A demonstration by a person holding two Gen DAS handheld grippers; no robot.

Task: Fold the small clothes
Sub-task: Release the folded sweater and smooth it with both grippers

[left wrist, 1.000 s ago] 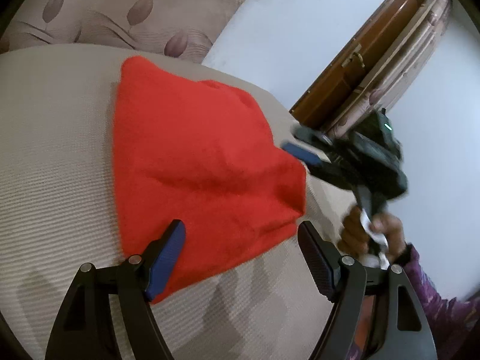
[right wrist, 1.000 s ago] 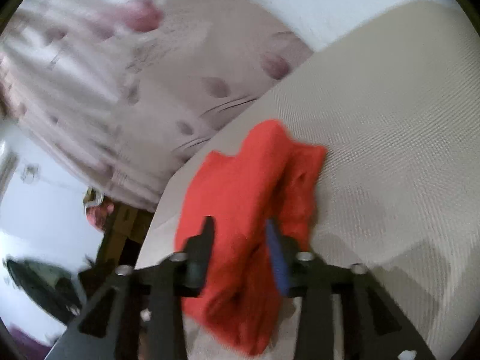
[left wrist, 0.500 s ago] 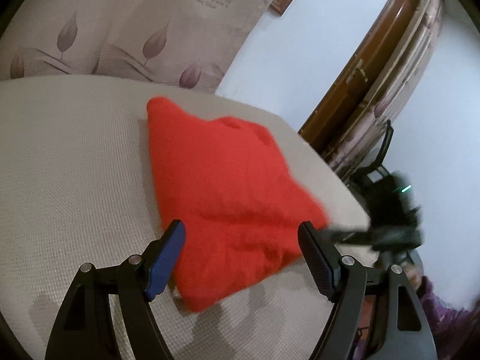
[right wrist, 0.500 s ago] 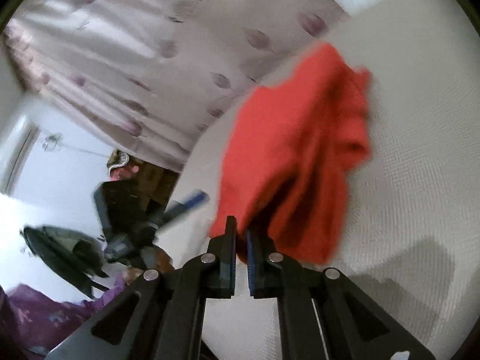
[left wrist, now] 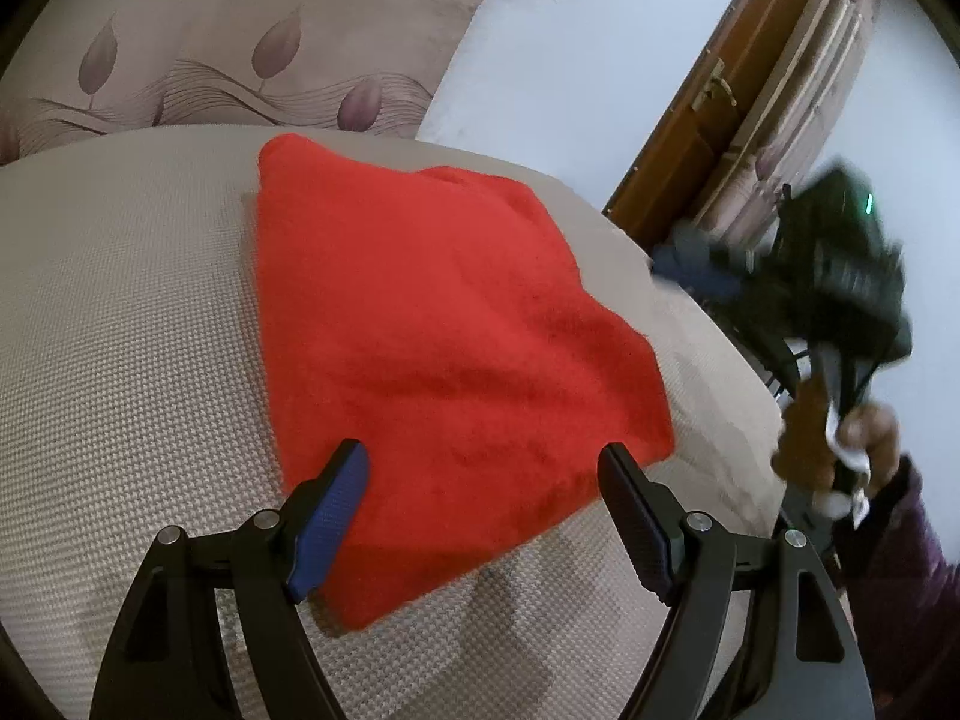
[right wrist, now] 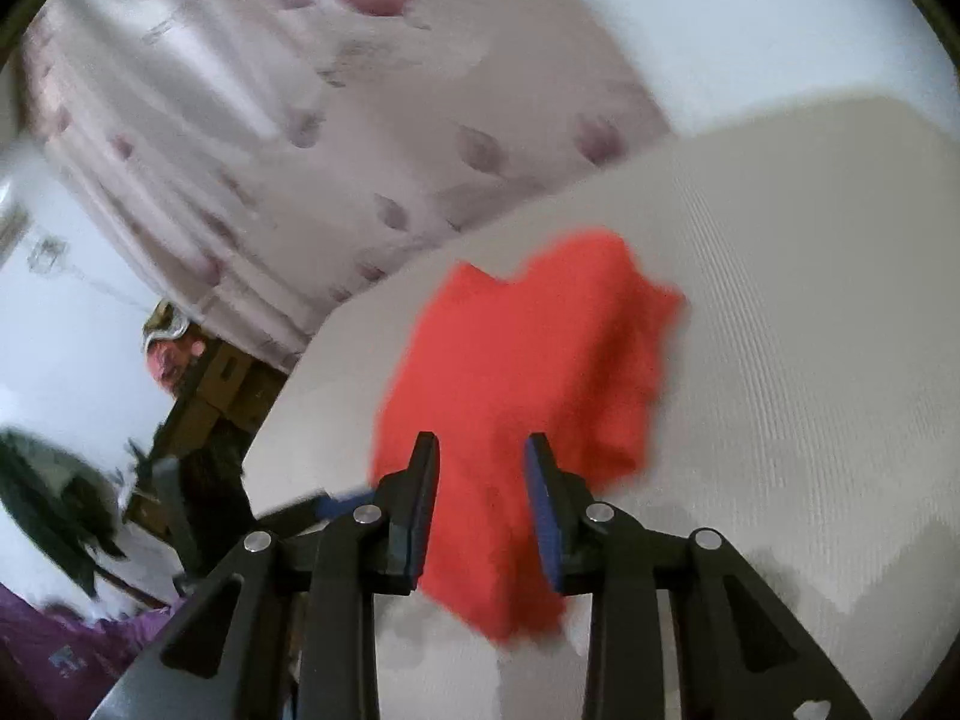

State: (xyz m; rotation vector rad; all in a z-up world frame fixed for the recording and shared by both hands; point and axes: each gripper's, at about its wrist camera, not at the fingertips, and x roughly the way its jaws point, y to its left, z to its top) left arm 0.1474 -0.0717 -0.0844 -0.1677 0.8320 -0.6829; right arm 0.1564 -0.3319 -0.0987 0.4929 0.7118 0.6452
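A red fleece garment lies folded flat on the beige textured surface. It also shows in the right wrist view, blurred. My left gripper is open and empty, its fingers just above the garment's near edge. My right gripper is open and empty, hovering above the garment's near corner. The right gripper also shows in the left wrist view, blurred, held off the surface's right edge.
A patterned curtain hangs behind the surface. A wooden door and white wall stand at the right. In the right wrist view, boxes and clutter sit past the surface's left edge.
My right gripper was shut half a second ago and now stands open, back over the garment. My left gripper has stayed open and shifted slightly over the garment's near edge.
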